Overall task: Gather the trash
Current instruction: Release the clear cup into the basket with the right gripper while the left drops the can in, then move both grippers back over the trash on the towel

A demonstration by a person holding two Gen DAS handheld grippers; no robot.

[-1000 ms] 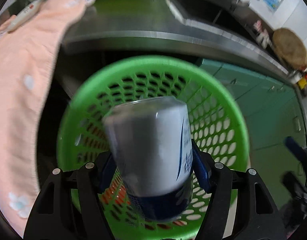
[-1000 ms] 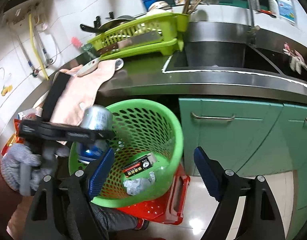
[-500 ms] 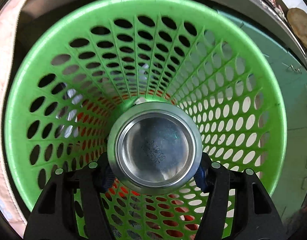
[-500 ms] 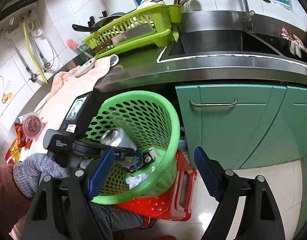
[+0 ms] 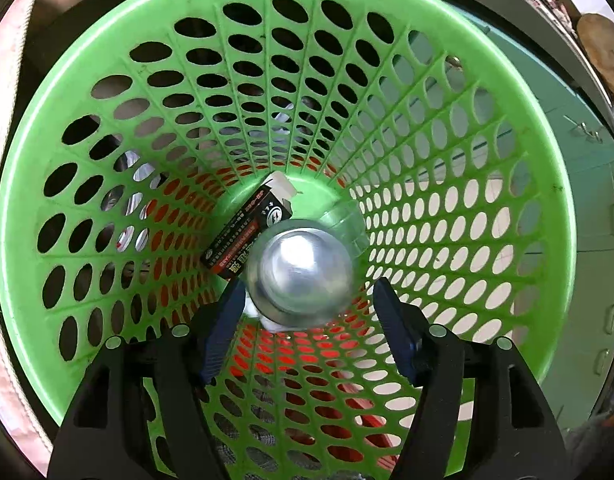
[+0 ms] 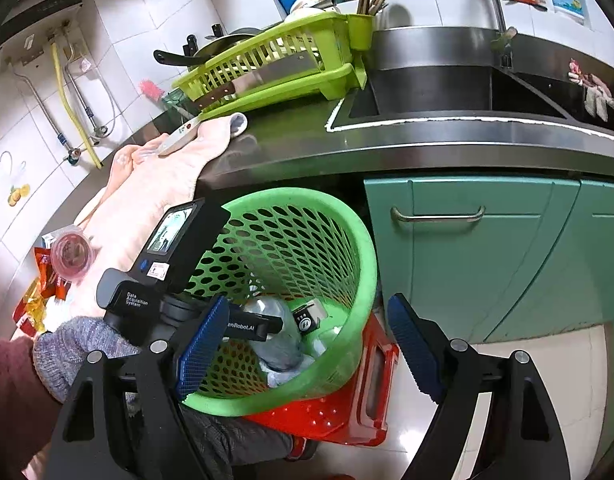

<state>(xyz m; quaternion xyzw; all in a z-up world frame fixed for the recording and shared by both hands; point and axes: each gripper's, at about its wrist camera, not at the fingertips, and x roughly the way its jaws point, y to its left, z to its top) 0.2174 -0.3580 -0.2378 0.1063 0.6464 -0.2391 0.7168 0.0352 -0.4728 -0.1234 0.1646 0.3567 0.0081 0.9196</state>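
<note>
dish rack (image 6: pixel 275 68) on counter | pink towel (image 6: pixel 163 176) on counter edge | red stool (image 6: pixel 347 408) on floor

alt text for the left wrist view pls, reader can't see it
Looking straight down into a green perforated basket, a blurred silver can sits clear of the opening left gripper fingers, beside a black carton at the bottom. Red shows through the basket's lower holes.

Each tool (image 6: pixel 307 344) has black arms, silver screws, ribbed blue pads (image 6: pixel 199 344); behind, a grey knitted glove (image 6: pixel 73 348); maroon sleeve (image 6: pixel 11 392).
</note>
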